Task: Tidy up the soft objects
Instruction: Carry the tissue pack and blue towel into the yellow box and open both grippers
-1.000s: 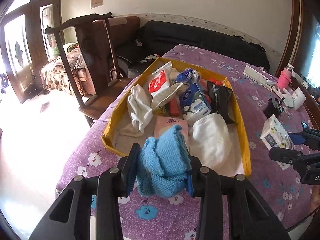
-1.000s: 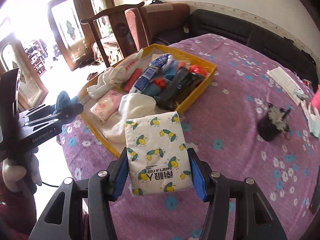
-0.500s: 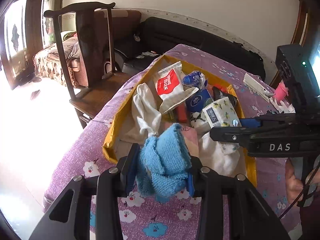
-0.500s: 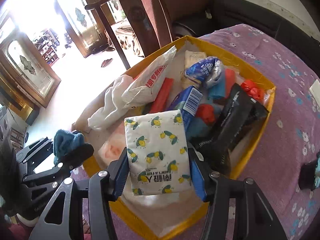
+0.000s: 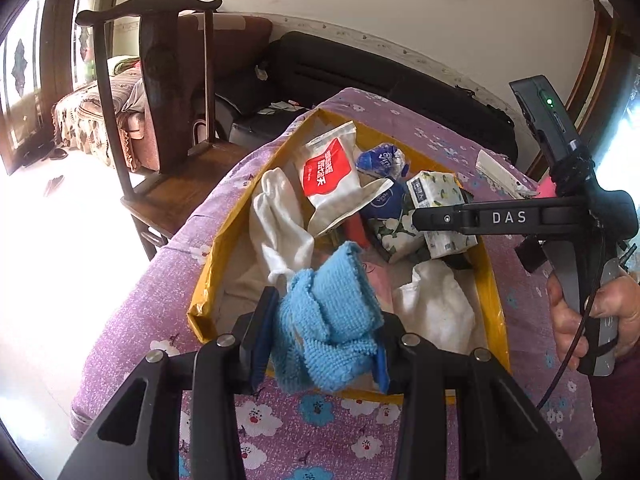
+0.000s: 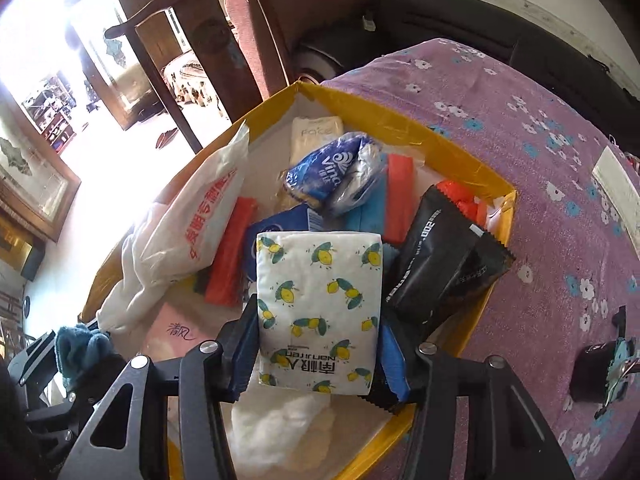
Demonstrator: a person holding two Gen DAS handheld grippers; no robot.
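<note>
While your left gripper (image 5: 322, 344) clamps the blue cloth (image 5: 326, 320) at the box's (image 5: 202, 304) near edge, your right gripper (image 6: 318, 354), jaws just closing, squeezes the tissue pack (image 6: 318, 308) above the box's contents.

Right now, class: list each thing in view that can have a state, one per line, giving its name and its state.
left gripper: shut on blue cloth
blue cloth: bunched, held at box's near edge
right gripper: jaws just narrowed, shut on tissue pack
tissue pack: sealed, held over box
yellow box: open, crowded
black pouch: sealed, in box
</note>
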